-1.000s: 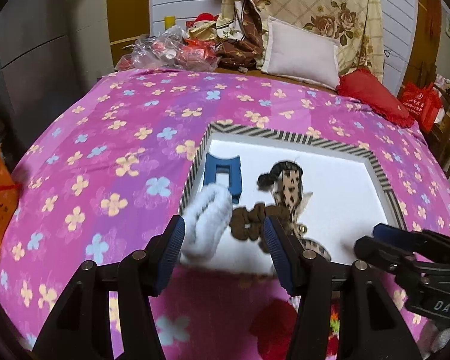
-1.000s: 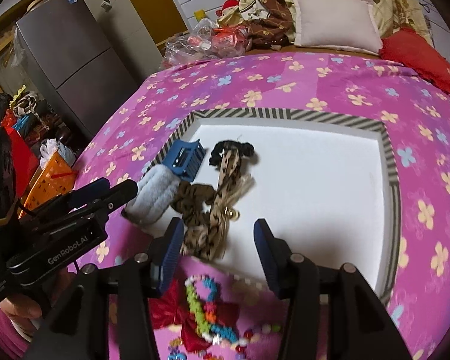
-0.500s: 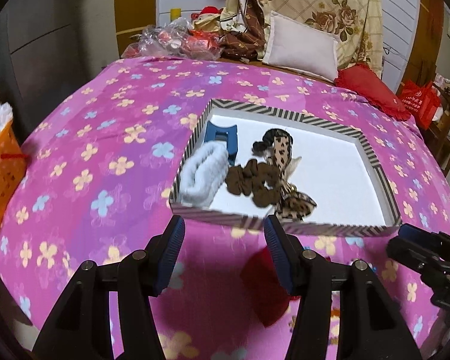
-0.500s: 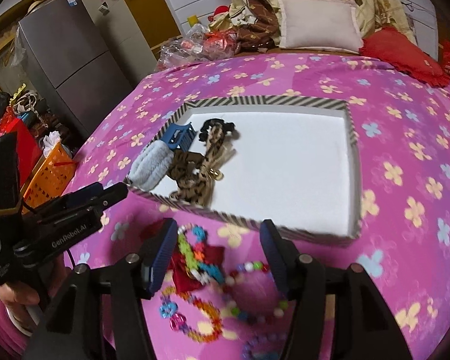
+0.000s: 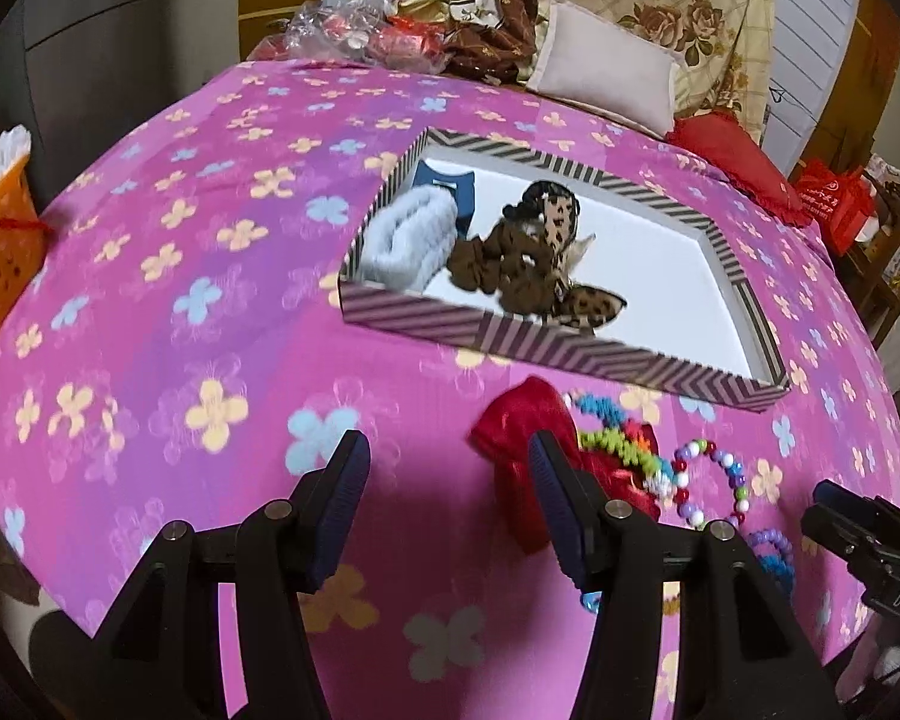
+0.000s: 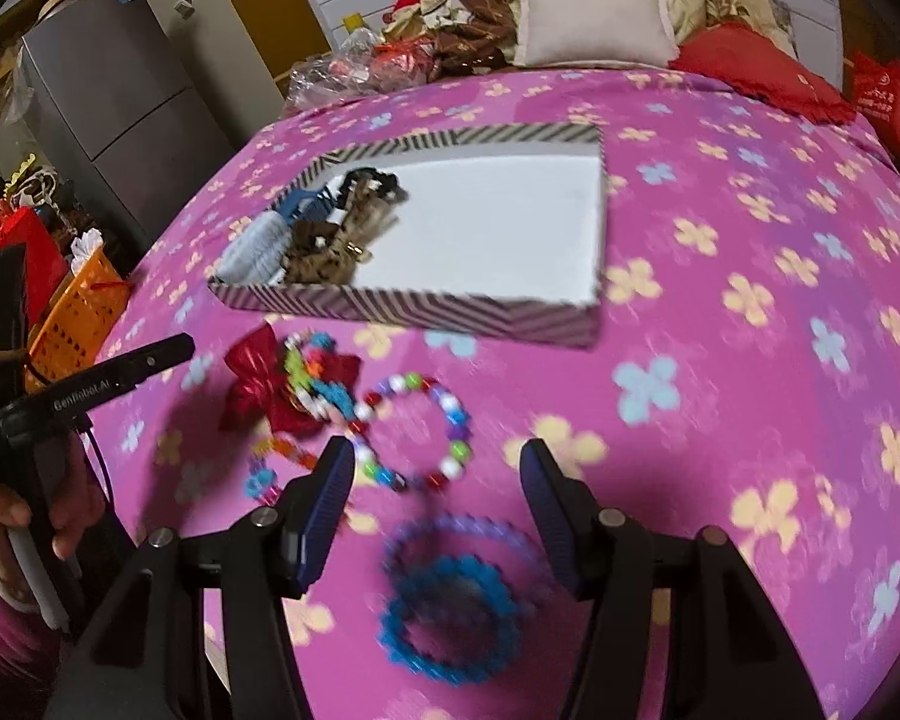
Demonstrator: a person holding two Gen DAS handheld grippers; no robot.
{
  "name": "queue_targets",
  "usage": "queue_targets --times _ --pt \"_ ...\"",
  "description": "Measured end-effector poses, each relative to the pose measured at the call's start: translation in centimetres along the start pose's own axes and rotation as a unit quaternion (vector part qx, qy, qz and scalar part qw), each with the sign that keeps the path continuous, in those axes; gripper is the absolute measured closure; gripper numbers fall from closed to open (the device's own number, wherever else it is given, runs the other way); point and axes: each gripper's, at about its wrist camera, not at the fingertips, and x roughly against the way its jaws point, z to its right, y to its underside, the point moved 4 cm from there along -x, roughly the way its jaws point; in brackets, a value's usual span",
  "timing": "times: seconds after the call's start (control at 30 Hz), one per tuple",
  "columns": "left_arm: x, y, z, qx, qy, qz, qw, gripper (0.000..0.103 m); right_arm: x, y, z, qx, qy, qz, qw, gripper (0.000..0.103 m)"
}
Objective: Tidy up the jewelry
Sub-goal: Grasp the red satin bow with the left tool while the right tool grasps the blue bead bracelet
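While both grippers gape empty, blue bracelet (image 6: 450, 618) lies below right gripper (image 6: 437, 468).

Counts: one striped box (image 6: 426, 306) holding one blue claw clip (image 6: 302, 203), one pale fuzzy scrunchie (image 6: 255, 249), and a brown/leopard hair-tie clump, number unclear. On the bedspread (image 6: 750, 360): one red bow (image 6: 258, 387), about five beaded bracelets, overlapping.

Glossy red foil bow (image 6: 258, 387), plastic bead bracelet (image 6: 417, 432), fuzzy cloth scrunchies (image 5: 411, 240), matt cardboard box (image 5: 510, 339).

Hair ties (image 5: 510, 264) in tray's (image 5: 570, 348) left end, bracelets (image 6: 414, 432) before tray
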Motion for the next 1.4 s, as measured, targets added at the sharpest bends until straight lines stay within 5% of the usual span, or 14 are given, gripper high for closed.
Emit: queue_targets --times 0.43,0.6,0.87,1.4 --pt "-0.1 2.5 1.0 -0.011 0.011 -0.020 0.9997 0.044 1.8 5.0 1.1 0.038 0.011 -0.013 0.999 0.051" --pt "-0.4 2.6 0.6 -0.001 0.012 -0.026 0.9996 0.044 0.7 6.5 0.6 0.061 0.028 -0.031 0.997 0.071" --pt "-0.7 2.3 -0.1 0.015 0.017 -0.025 0.9994 0.044 0.5 7.2 0.5 0.076 0.035 -0.028 0.996 0.091" --pt "-4.4 0.5 1.8 0.070 0.085 -0.063 0.9919 0.044 0.9 7.2 1.6 0.055 0.015 -0.022 0.998 0.091"
